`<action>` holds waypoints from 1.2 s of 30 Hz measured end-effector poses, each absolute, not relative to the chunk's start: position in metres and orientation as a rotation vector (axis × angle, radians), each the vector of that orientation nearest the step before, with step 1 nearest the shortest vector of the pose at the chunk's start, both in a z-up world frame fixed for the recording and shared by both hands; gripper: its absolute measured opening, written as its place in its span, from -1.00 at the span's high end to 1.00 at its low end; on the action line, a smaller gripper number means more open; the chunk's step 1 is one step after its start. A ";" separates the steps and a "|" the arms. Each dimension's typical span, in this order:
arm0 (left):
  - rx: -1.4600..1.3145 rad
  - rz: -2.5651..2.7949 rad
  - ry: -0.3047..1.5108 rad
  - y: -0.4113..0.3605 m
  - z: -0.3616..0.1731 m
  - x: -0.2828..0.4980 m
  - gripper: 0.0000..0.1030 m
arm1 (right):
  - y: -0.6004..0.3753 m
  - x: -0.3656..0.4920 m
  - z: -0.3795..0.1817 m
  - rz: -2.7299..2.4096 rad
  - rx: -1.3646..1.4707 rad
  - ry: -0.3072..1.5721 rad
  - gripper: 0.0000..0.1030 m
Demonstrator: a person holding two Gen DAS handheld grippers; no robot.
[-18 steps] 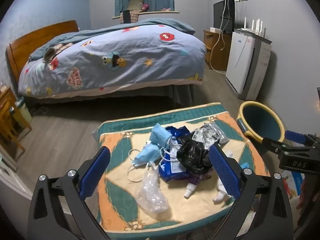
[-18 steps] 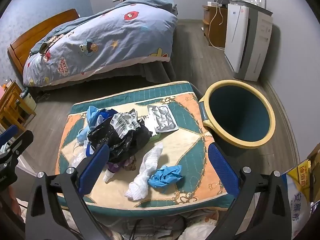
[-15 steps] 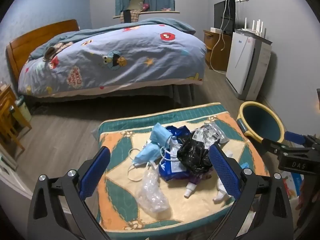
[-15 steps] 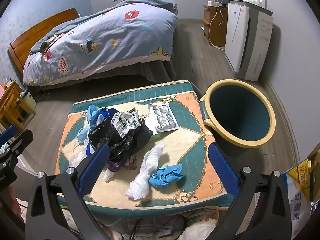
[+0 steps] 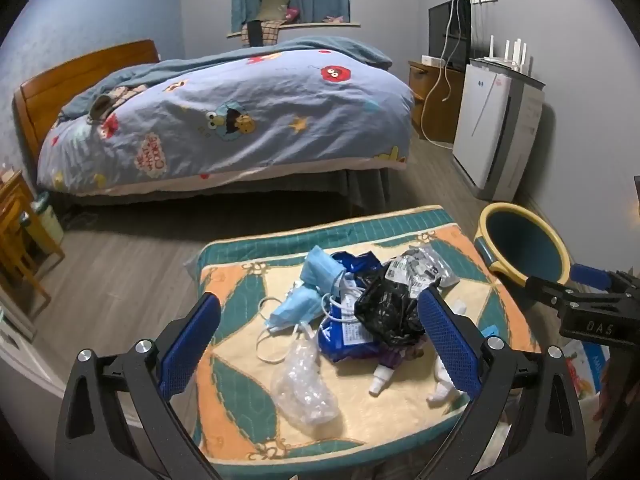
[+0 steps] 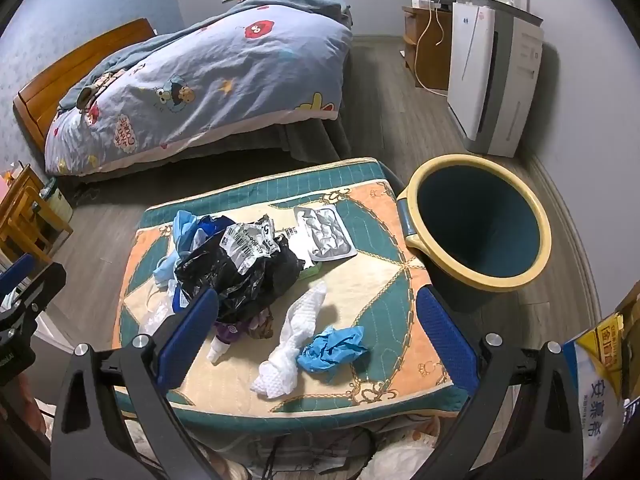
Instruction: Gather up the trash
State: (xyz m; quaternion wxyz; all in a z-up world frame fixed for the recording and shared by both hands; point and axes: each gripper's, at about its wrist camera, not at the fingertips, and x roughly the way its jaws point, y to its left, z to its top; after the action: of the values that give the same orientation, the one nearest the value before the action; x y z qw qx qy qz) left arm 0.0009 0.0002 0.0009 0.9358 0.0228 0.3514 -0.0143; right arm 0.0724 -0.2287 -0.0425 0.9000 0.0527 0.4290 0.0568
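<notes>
Trash lies on a patterned cushion (image 6: 384, 280): a black plastic bag (image 6: 248, 276) with a barcode label, blue face masks (image 5: 308, 296), a clear plastic bag (image 5: 304, 384), a white tissue (image 6: 292, 340), a crumpled blue glove (image 6: 332, 348), a blister pack (image 6: 326, 232) and a small white bottle (image 5: 380, 380). A teal bin with a yellow rim (image 6: 480, 224) stands right of the cushion. My left gripper (image 5: 320, 340) is open and empty above the near part of the pile. My right gripper (image 6: 318, 336) is open and empty above the tissue and glove.
A bed with a cartoon duvet (image 5: 240, 120) stands behind the cushion. A white air purifier (image 6: 492, 76) and a wooden cabinet (image 5: 432, 100) stand at the right wall. Wooden furniture (image 5: 16, 232) is at the left. A printed bag (image 6: 596, 392) sits at the lower right.
Both views have barely shifted; the trash and the bin lie as before and both grippers stay open.
</notes>
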 end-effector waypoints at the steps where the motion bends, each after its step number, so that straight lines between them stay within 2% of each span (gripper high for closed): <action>1: 0.047 -0.030 0.718 0.001 0.001 0.001 -0.90 | -0.229 0.072 -0.042 0.118 0.110 0.888 -0.89; 36: 0.046 -0.021 0.721 0.003 -0.001 0.000 -0.90 | -0.230 0.074 -0.042 0.120 0.114 0.895 -0.89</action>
State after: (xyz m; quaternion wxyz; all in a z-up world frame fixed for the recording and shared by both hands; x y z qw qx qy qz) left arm 0.0002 0.0025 -0.0011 0.9354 0.0223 0.3527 -0.0104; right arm 0.0735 -0.2298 -0.0422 0.8983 0.0552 0.4320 0.0577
